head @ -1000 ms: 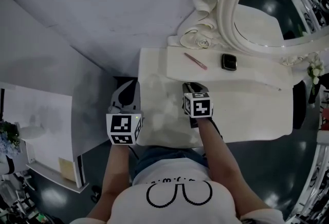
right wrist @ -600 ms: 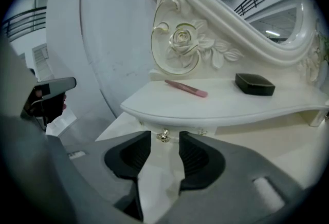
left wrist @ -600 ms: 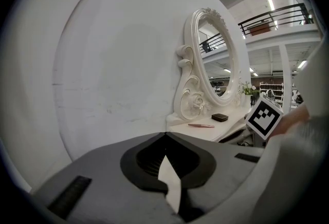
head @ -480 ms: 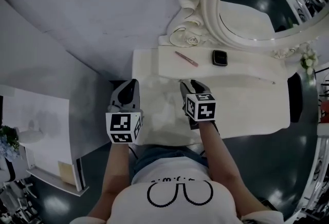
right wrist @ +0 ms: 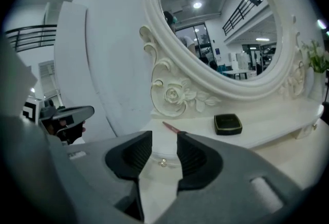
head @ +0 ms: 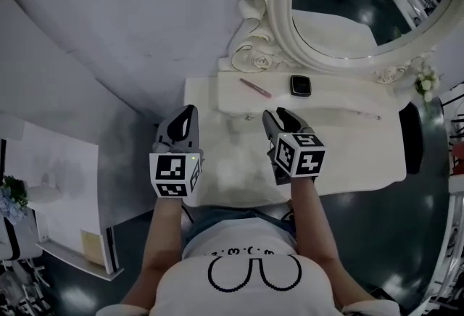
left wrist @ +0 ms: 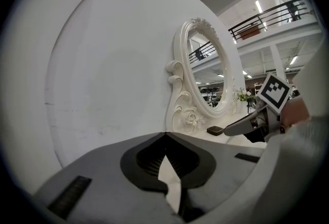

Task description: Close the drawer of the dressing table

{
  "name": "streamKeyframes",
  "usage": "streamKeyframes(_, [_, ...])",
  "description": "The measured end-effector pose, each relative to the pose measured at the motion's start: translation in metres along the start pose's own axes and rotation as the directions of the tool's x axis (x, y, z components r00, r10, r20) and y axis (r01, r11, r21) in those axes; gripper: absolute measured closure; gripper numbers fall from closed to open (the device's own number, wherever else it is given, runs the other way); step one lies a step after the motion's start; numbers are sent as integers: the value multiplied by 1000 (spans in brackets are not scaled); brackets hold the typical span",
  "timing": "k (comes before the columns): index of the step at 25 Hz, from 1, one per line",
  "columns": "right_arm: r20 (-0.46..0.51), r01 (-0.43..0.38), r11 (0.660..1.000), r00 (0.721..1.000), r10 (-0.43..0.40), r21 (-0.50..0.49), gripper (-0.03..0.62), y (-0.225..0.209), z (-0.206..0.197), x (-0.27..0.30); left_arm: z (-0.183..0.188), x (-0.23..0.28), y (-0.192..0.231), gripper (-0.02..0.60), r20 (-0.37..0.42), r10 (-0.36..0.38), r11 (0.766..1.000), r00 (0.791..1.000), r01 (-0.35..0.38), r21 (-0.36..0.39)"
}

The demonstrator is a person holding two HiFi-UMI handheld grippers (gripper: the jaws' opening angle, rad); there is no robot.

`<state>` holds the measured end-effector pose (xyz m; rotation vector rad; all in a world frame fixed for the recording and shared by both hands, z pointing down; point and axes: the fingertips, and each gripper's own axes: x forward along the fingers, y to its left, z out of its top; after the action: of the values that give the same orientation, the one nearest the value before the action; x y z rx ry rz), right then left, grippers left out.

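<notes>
The white dressing table [head: 362, 155] stands against the wall under an oval mirror [head: 348, 3]. In the right gripper view, a small drawer front with a metal knob [right wrist: 162, 163] sits under the raised ledge and looks flush with it. My right gripper [head: 279, 117] [right wrist: 164, 135] hovers above the tabletop and points at that knob. Its jaws are closing, with a clear gap and nothing between them. My left gripper [head: 186, 115] [left wrist: 165, 134] hangs over the table's left end, its tips together and empty.
A pink pen [head: 255, 88] and a black compact [head: 301, 85] lie on the ledge below the mirror. A carved rose ornament [head: 254, 57] flanks the mirror's left side. White flowers [head: 424, 81] stand at the far right. A white wall is behind.
Both grippers have risen off the tabletop, the right one more and slightly rightward. The head view has shifted, so the table and mirror sit higher and further left in it.
</notes>
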<state>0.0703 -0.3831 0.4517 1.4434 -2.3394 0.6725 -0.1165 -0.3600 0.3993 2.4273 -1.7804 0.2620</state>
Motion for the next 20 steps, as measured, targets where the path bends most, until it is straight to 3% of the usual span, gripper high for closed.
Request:
streamKeyframes(3, [94,3,998,996,3,-57,483,4,33,-20,17,-1,1,583,32,2,1000,999,-2,26])
streamKeyframes(6, [210,17,991,978,12,-134,587,10,65,-42,40,-3,2,583,80,2,999,997,-6,49])
streamKeyframes(7, [245,23,986,969,18,-164,595,13,75,-50,48,-4,2,583,99,2,998,995,-7,55])
streamKeyframes(13, [417,125,933,908,29,-337,596,28,133,-98,105,-11,3,583,215,1,996,977,-20,89])
streamKeyframes(20, [564,240,888,825,25,-392,597,33,177,-147,167,-23,-1,583,344,-14,991,939,-34,133])
